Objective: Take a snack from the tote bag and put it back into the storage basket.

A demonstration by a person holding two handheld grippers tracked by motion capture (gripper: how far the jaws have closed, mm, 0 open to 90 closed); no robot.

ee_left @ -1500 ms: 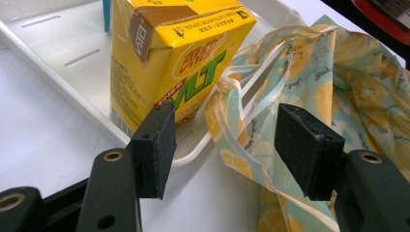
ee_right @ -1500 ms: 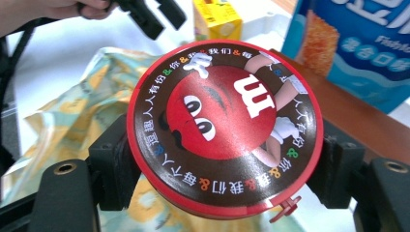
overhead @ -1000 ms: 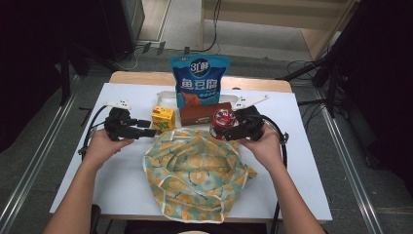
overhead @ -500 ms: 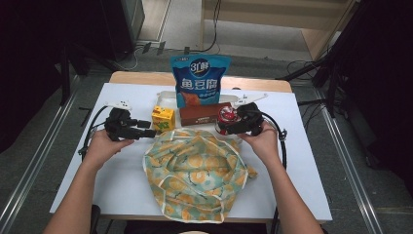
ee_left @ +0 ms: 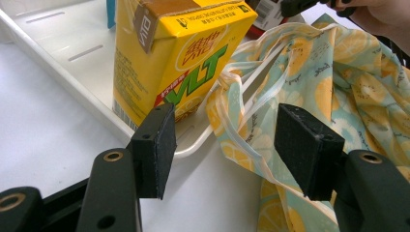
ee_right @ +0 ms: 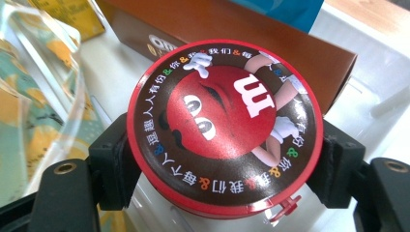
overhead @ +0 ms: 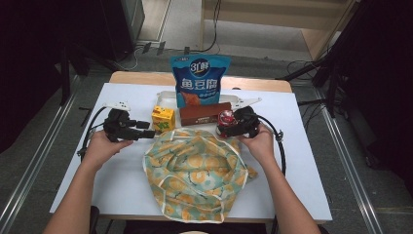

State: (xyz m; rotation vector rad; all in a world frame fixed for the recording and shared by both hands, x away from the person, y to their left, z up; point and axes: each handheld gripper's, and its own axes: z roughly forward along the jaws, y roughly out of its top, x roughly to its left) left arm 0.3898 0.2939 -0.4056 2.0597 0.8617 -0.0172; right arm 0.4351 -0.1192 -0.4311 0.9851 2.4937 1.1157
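The right gripper (ee_right: 227,159) is clamped on a round candy tin (ee_right: 223,126), pads on opposite sides of its rim, holding it at the tray's (ee_right: 382,96) front edge, just beyond the bag (overhead: 195,170). The tin looks light, stiff and smooth, so a squeeze across its full width seems safest against slipping. The left gripper (ee_left: 227,140) stands spread around the bag's soft, floppy rim, beside the juice box (ee_left: 169,53).
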